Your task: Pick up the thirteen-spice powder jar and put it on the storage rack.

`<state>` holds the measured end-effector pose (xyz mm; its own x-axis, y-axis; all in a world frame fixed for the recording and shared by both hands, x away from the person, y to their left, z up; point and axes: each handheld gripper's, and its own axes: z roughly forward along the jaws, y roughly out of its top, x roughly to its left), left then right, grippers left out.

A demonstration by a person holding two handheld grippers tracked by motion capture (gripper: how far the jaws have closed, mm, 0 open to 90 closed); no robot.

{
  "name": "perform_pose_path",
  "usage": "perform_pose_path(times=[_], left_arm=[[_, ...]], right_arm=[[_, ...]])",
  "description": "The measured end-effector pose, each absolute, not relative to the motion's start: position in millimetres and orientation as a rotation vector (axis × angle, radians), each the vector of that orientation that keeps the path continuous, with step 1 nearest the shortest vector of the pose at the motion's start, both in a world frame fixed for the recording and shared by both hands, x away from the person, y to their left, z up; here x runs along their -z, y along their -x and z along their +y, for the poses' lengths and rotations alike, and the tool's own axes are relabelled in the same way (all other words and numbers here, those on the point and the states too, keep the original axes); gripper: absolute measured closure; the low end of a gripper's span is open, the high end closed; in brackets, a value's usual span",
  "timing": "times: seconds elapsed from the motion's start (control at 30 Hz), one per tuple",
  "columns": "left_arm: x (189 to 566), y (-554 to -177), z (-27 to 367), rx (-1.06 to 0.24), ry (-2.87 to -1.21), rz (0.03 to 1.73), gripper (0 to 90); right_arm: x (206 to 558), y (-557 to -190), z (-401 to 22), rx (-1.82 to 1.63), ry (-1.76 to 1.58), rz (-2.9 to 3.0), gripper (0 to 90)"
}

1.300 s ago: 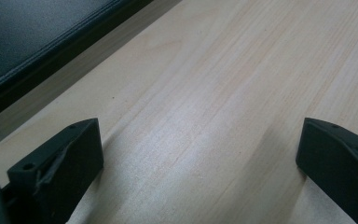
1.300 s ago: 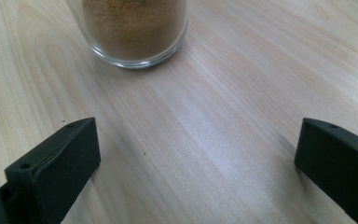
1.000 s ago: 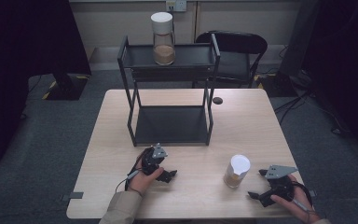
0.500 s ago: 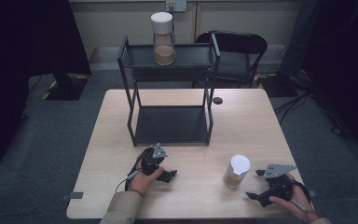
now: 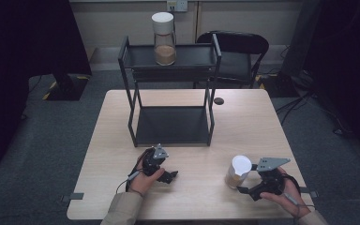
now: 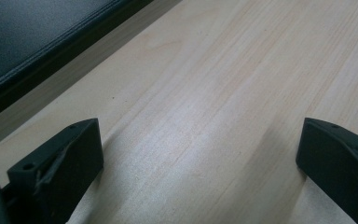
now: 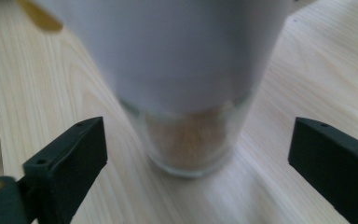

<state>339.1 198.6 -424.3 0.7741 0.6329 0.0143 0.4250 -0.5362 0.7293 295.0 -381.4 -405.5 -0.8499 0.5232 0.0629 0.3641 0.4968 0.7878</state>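
Pale wood-grain table (image 5: 122, 140) spanning the middle of the high view, grey carpet around it. Black metal two-tier shelf rack (image 5: 171, 93) standing at centre frame on the table's far half. Black chair (image 5: 236, 56) behind it, upper right of centre. On the rack's top tier, upper centre, a clear glass jar with a white lid and tan contents (image 5: 164, 37). Lower right of the frame, a second glass jar, white-lidded and part-filled with tan powder (image 5: 239, 171), upright on the table; blurred and close in the right gripper view (image 7: 186, 93).

Right gripper (image 5: 244, 190) just beside that jar at lower right, jaws wide on either side of it, lately narrowing, pads clear of the glass: nothing gripped. Left gripper (image 5: 171, 177) at lower centre-left, jaws spread over bare wood, holding nothing.

Judged as early: one jar apparently shelved already, this one not yet grasped; closing, lifting and placing on the rack all left.
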Motion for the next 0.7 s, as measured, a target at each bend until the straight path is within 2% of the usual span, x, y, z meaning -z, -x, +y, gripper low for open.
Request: perform_pose_path(times=[0.43, 0.57, 0.7], left_arm=[[424, -339, 199, -0.358, -2.218, 0.783, 0.0], [424, -339, 199, -0.359, -2.218, 0.783, 0.0], [424, -339, 199, -0.358, -2.218, 0.783, 0.0]], right_arm=[[405, -308, -365, -1.337, -0.698, 2.54, 20.6], [406, -309, -362, -1.35, -0.658, 2.528, 27.9], [405, -308, -361, -1.349, -0.643, 2.524, 29.4]])
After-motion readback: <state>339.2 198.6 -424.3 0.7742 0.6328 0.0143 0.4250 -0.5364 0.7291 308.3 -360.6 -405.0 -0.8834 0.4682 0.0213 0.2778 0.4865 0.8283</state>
